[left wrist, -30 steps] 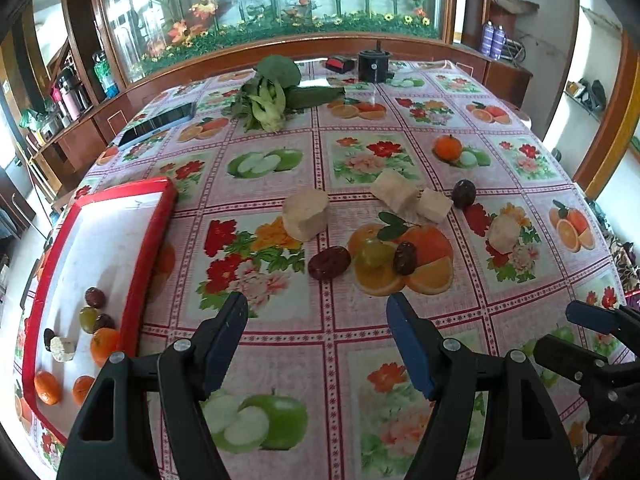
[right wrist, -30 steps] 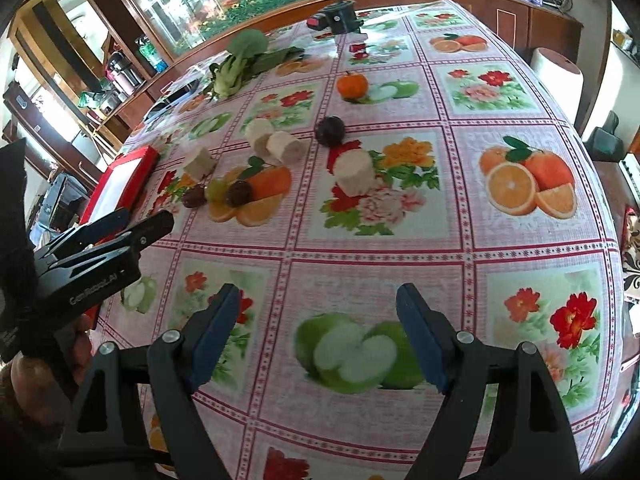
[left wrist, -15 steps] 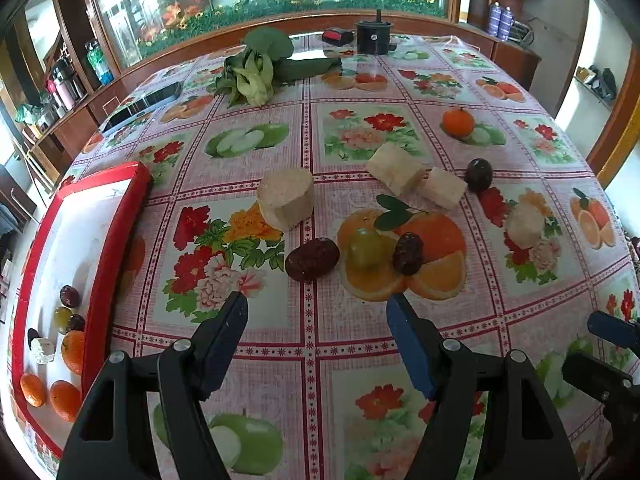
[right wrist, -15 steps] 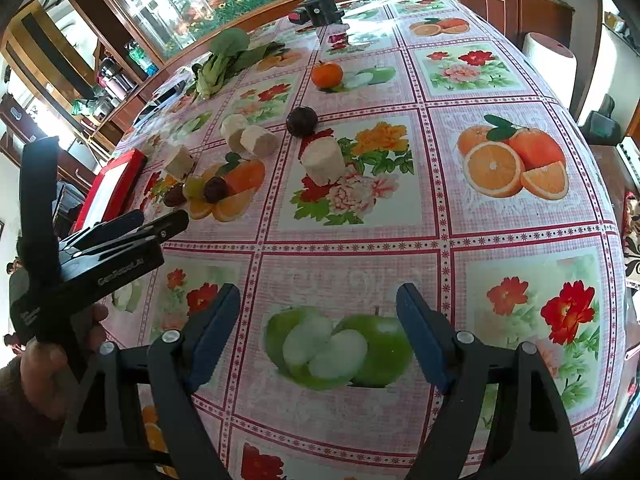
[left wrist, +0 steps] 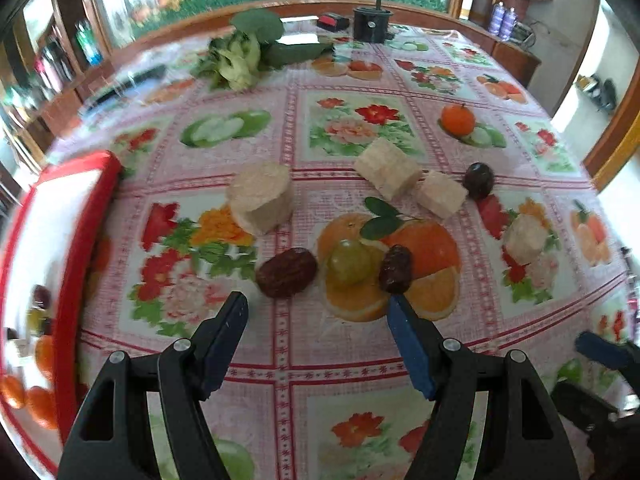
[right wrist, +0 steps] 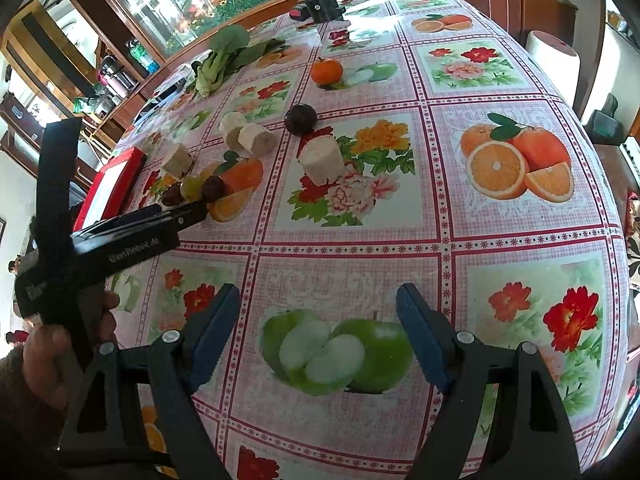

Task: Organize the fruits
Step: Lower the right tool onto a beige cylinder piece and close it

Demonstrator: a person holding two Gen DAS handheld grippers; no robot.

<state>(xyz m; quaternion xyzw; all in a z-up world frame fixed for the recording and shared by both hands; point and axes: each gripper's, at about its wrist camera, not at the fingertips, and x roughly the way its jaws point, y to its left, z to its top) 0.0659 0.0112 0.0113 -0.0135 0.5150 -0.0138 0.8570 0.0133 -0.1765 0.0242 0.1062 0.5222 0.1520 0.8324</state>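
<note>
My left gripper (left wrist: 318,304) is open, just short of a brown date (left wrist: 286,273), a green grape (left wrist: 349,261) and a smaller dark date (left wrist: 396,269) on the printed tablecloth. Beyond them lie pale cut chunks (left wrist: 261,197), a dark plum (left wrist: 478,180) and a small orange (left wrist: 457,119). A red-rimmed white tray (left wrist: 86,220) at the left holds several small fruits. My right gripper (right wrist: 318,304) is open and empty above a printed green apple. In the right wrist view the left gripper (right wrist: 188,213) points at the grape (right wrist: 191,186); a pale chunk (right wrist: 321,160) and the plum (right wrist: 300,119) lie farther on.
Leafy greens (left wrist: 244,52) and a black pot (left wrist: 373,24) stand at the table's far side. A hand (right wrist: 48,352) holds the left gripper's handle. A white cylinder (right wrist: 554,60) stands beyond the table's right edge. Wooden cabinets surround the table.
My left gripper has moved forward towards the dates and grape, which now lie close to its fingertips. The right gripper has shifted only slightly; both stay open.
</note>
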